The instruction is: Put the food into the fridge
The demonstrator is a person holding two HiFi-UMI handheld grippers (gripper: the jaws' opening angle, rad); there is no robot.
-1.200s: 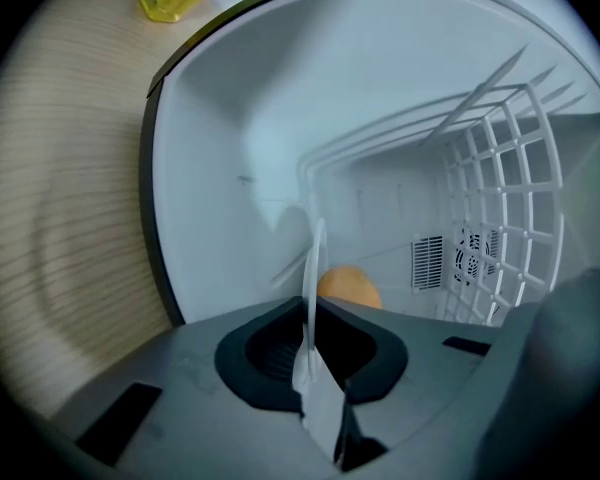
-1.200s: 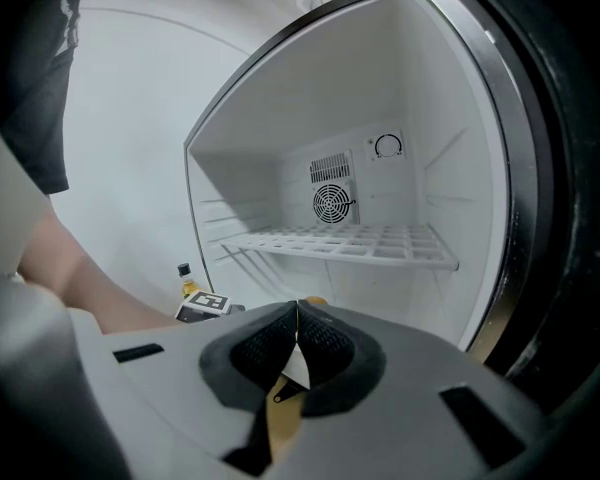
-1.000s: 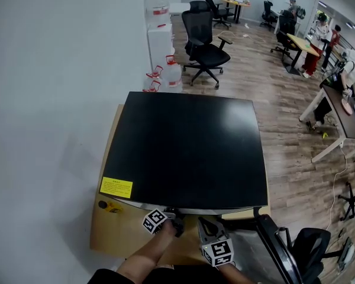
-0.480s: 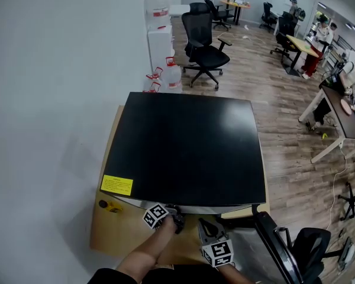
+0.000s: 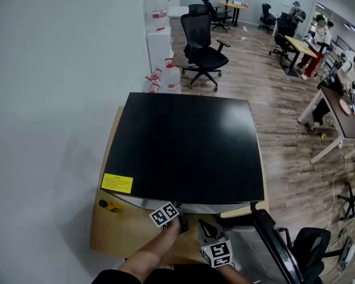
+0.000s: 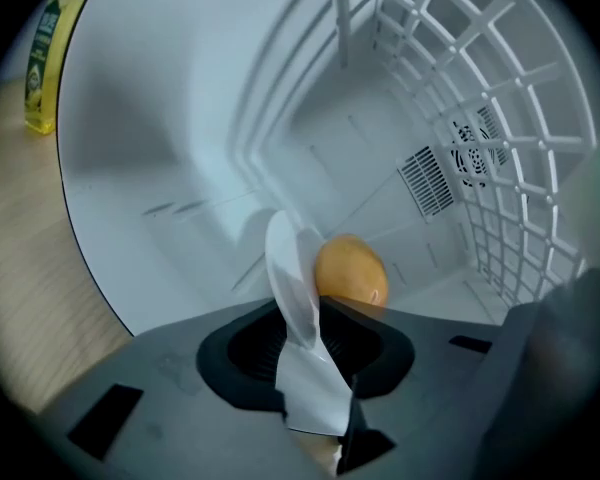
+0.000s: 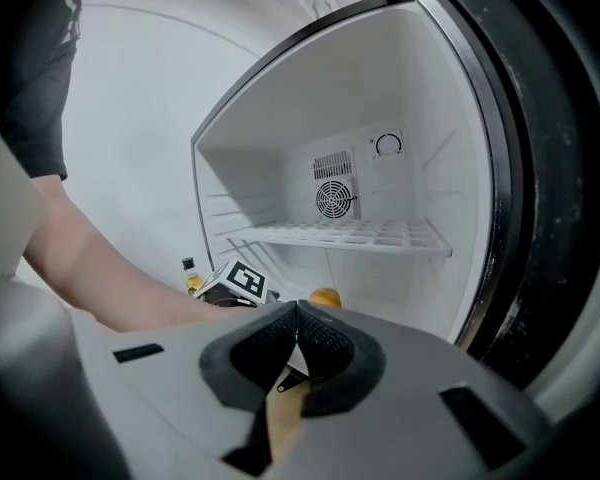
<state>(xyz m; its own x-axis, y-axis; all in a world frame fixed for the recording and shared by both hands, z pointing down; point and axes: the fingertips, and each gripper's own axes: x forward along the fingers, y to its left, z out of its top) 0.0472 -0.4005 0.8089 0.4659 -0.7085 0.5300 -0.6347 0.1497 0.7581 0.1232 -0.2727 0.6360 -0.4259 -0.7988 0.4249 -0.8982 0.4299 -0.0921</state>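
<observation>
A round orange-yellow food (image 6: 351,271) lies on the white floor inside the open fridge (image 5: 186,147), just beyond my left gripper (image 6: 315,320). A thin white curved piece (image 6: 296,280), which I cannot identify, stands between the left jaws. These have just been opening, and a dark gap shows beside the piece. The right gripper view shows the same food (image 7: 324,296) behind the left gripper's marker cube (image 7: 238,280). My right gripper (image 7: 296,316) hangs in front of the fridge opening, pads touching at the tips with nothing held. Both grippers (image 5: 176,213) (image 5: 208,229) sit at the fridge's front edge.
A white wire shelf (image 7: 350,233) spans the fridge above the food, with a fan grille (image 7: 332,200) on the back wall. The black door (image 5: 278,247) stands open at the right. A yellow bottle (image 6: 43,60) stands on the wooden table (image 5: 115,229) to the left. Office chairs (image 5: 204,46) stand behind.
My left gripper has rolled, its marker cube shifting slightly right. The right gripper and the fridge door have stayed where they were.
</observation>
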